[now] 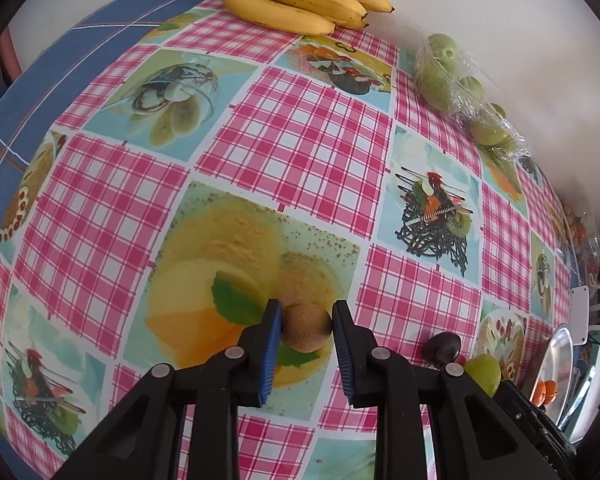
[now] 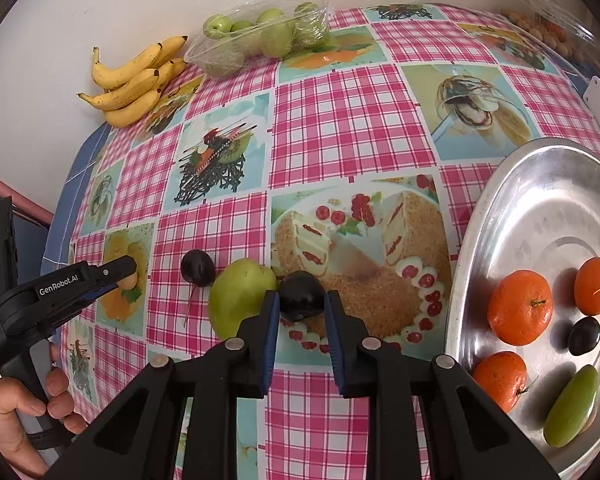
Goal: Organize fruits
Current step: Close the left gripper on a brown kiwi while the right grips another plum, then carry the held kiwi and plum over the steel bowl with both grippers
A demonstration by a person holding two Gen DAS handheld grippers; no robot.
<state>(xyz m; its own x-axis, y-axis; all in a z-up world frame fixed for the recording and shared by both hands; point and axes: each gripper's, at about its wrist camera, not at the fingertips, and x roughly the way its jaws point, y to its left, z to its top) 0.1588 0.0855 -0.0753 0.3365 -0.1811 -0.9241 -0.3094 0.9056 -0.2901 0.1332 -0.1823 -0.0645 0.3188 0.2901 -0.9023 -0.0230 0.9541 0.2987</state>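
Both tongs gripped small fruit on the checked surface.

The left tongs (image 1: 306, 326) were clamped on a small brown fruit (image 1: 306, 328), perhaps a kiwi, and the right tongs (image 2: 301, 298) pinched a dark plum (image 2: 301, 295); both fruits sat low over the pink-checked tablecloth (image 2: 340, 120). Just beside the plum lay a green mango (image 2: 240, 298) and a second plum (image 2: 197, 267). A metal tray (image 2: 512, 208) at the right edge held three tangerines (image 2: 520, 307), a plum and a green fruit. Bananas (image 2: 134, 80) and a wrapped punnet of green fruit (image 2: 260, 36) lay against the pale wall (image 2: 100, 0).
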